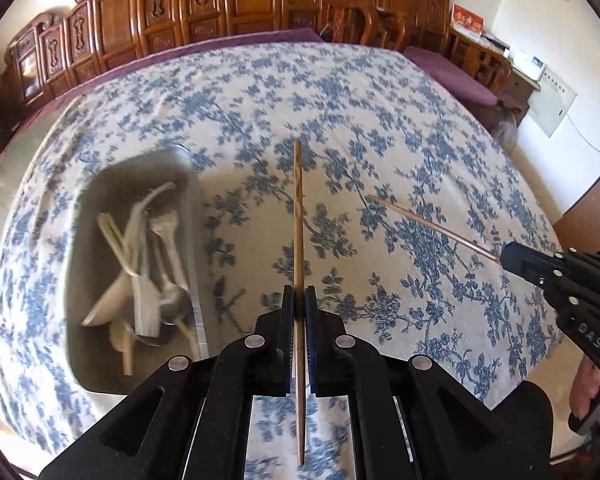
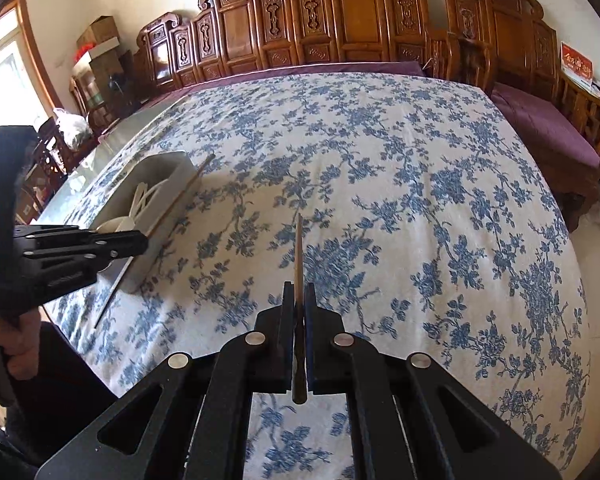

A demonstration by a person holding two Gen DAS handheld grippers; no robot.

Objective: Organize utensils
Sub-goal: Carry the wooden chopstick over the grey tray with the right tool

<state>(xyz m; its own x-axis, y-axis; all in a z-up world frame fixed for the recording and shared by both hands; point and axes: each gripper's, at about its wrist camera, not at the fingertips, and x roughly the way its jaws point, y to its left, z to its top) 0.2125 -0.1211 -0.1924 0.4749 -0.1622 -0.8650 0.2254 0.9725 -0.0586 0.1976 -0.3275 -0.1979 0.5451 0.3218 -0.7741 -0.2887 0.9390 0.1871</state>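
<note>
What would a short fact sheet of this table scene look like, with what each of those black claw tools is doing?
surface: table under a blue-flowered cloth
container: grey tray at the left of the left wrist view, holding pale spoons and other utensils
left gripper: shut on a wooden chopstick, lifted off the cloth
right gripper: shut on a second chopstick
loose utensils on cloth: none visible
background: carved wooden benches with purple cushions

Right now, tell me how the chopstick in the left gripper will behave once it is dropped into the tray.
The chopstick looks stiff: it stands straight out of the shut left gripper. Thin and round, it will probably roll or slide among the spoons in the tray. It likely weighs little.
</note>
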